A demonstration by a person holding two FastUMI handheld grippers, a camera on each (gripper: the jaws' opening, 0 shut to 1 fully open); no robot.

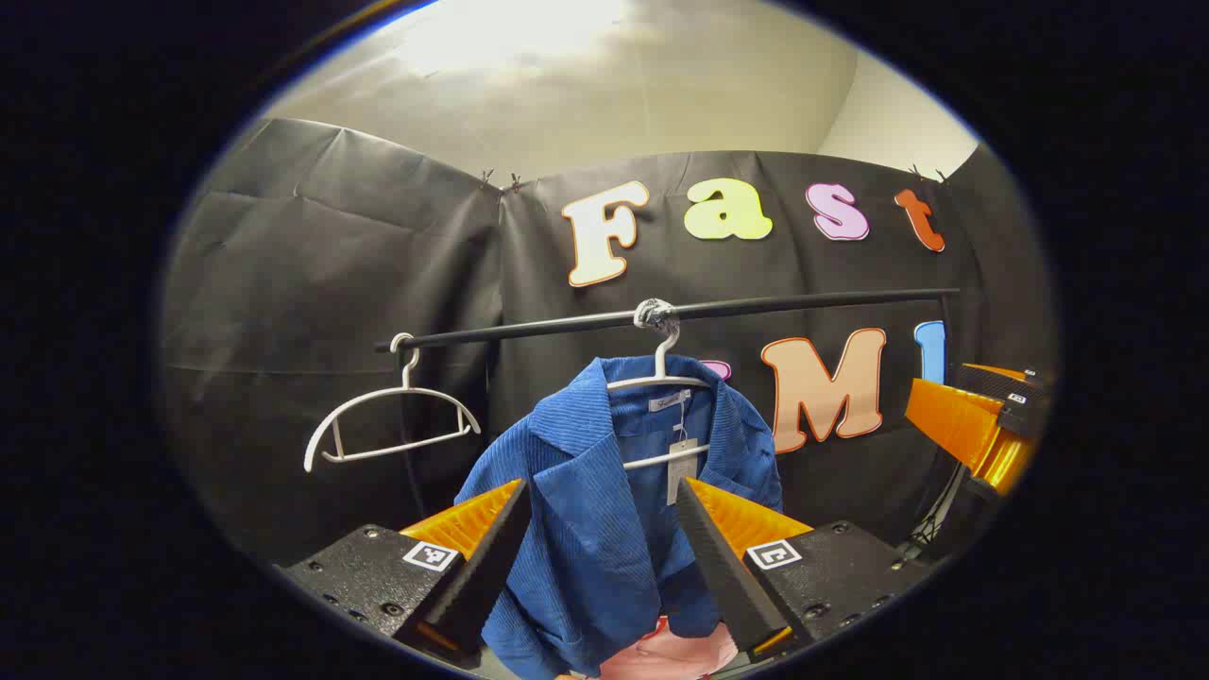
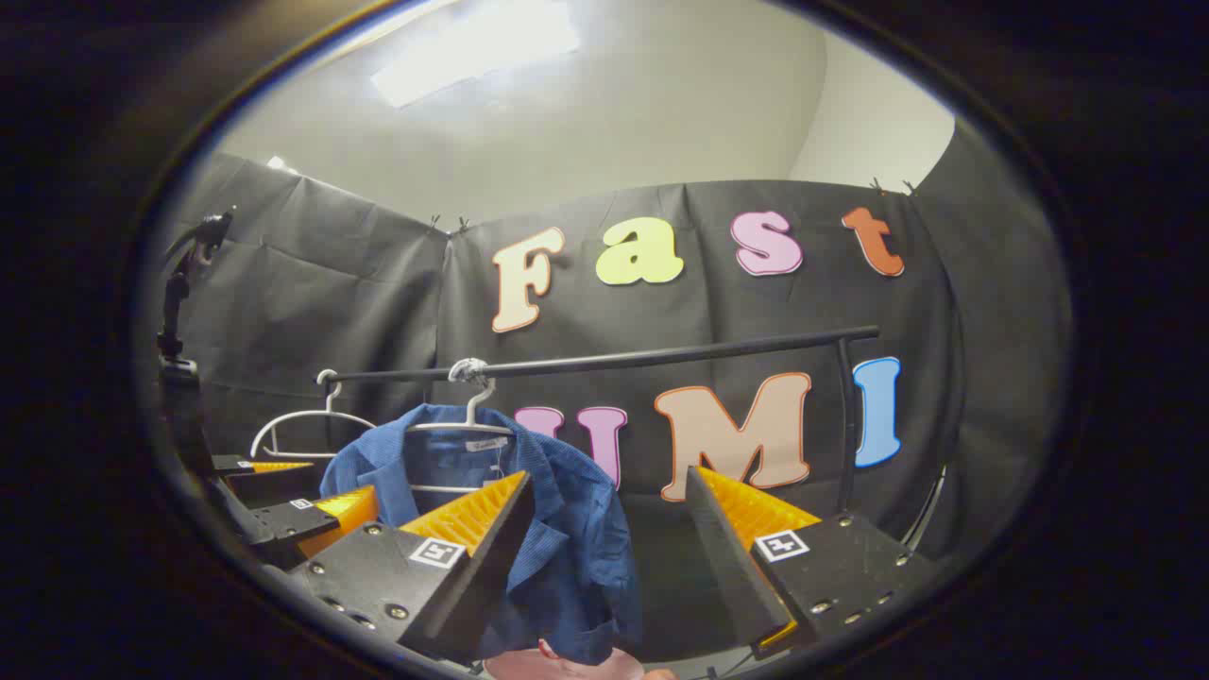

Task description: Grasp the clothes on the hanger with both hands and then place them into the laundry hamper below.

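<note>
My left gripper (image 1: 602, 529) sits at the bottom centre of the left gripper view with its fingers spread wide and nothing between them but air; I have them framing the front of the blue jacket (image 1: 604, 491) so the collar and lapel fall in the gap when I push in. In the right gripper view my right gripper (image 2: 609, 529) is likewise spread and empty at the bottom centre, its left finger overlapping the jacket's right shoulder, so it is aimed at that side while the left takes the middle.

The jacket hangs on a white hanger (image 1: 661, 378) hooked over the black rail (image 1: 756, 307) that crosses the middle of the left gripper view; a paper tag (image 1: 682, 467) dangles inside the open collar. An empty white hanger (image 1: 387, 425) hangs at the rail's left end, well apart from the jacket.

At the very bottom of the left gripper view, under the jacket's hem, a pink shape (image 1: 666, 652) peeks out; I judge it to be the hamper, placed there so the garment can drop straight down. Neither gripper touches cloth yet, as far as I can tell.
</note>
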